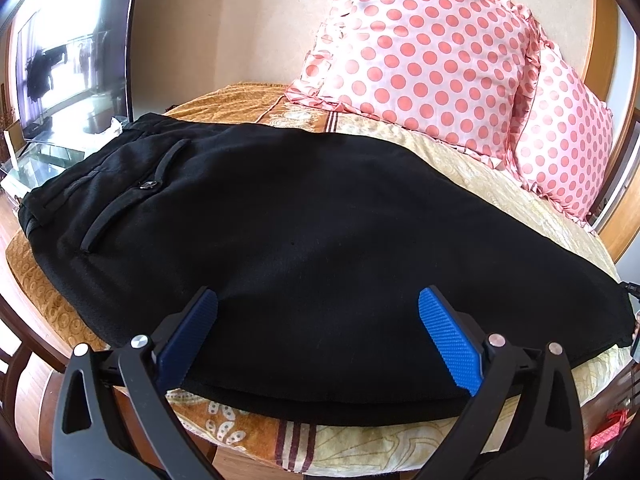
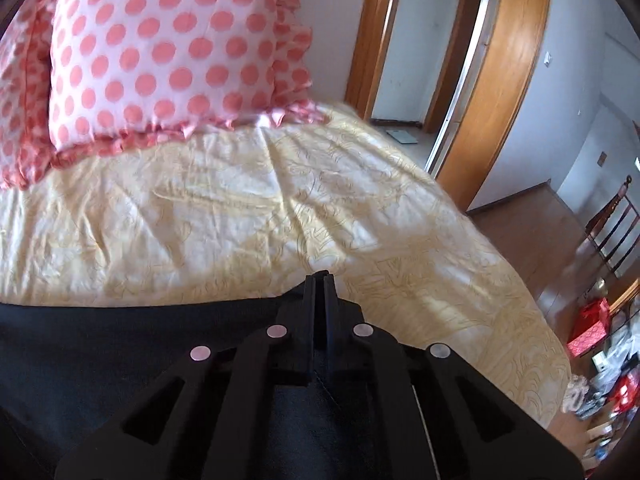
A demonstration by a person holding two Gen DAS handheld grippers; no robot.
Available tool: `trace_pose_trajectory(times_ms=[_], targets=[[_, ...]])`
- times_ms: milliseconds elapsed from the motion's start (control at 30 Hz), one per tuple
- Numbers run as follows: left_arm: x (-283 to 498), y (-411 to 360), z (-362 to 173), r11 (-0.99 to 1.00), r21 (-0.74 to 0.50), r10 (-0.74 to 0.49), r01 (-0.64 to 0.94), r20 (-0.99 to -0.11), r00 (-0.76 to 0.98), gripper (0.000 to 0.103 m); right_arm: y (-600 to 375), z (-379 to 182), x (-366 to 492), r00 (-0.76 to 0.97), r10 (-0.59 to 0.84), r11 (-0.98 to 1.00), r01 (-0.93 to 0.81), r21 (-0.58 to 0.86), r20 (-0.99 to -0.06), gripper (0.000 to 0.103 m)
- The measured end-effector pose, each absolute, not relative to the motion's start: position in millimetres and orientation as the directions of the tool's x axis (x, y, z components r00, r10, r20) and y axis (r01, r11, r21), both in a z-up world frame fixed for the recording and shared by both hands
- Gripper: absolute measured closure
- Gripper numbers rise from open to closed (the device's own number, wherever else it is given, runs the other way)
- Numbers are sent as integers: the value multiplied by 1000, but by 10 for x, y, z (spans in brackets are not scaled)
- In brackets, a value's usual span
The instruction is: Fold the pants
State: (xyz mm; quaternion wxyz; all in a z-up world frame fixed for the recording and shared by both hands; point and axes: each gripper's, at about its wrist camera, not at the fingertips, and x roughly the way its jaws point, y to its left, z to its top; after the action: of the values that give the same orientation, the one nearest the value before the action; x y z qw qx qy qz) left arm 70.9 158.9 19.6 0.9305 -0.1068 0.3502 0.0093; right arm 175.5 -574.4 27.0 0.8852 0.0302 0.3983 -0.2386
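Black pants lie flat across the bed, waistband and a buttoned back pocket at the left. My left gripper hovers over the near edge of the pants, open wide, with its blue pads on either side of the cloth and nothing pinched. In the right wrist view the pants fill the lower left. My right gripper is shut at their far edge, where the cloth rises up to the closed fingers. The tips jut over the yellow sheet.
Pink polka-dot pillows lean at the head of the bed. A dark TV screen stands at the left. An open wooden doorway, a chair and red boxes are off the bed's right side.
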Motion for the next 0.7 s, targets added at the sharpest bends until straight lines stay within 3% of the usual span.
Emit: trace_pose_trajectory(times_ms=[100,200,333,500,633,700], targets=[[693,1594,195,977,-195,-65,-82,-647,760,2,-5735,247,1772,538,-407,881,446,-160,-738,97],[684,1600,198,978,-197,-75,-70,-642,763,2,-5740,317,1712,516,-438,858,485,-170,-736,68],[655,1627,212,974,-221,-101,-53,-629,771,2,-5352,636,1555,604,-463,870,451,-201,-648,65],[603,1619,225,972,-232,-109,-43,-602,791,2,-4025,980,1716,771,-34,996,-29,-88,-636,65],[520,1521,219,986,-164,-78,-24,-588,805,2,-2799,959,2011,702,270,905,-418,-75,-659,65],[478,1475,205,994,-110,-53,-16,-590,806,2,-2249,873,2138,653,331,834,-541,-112,-682,65]])
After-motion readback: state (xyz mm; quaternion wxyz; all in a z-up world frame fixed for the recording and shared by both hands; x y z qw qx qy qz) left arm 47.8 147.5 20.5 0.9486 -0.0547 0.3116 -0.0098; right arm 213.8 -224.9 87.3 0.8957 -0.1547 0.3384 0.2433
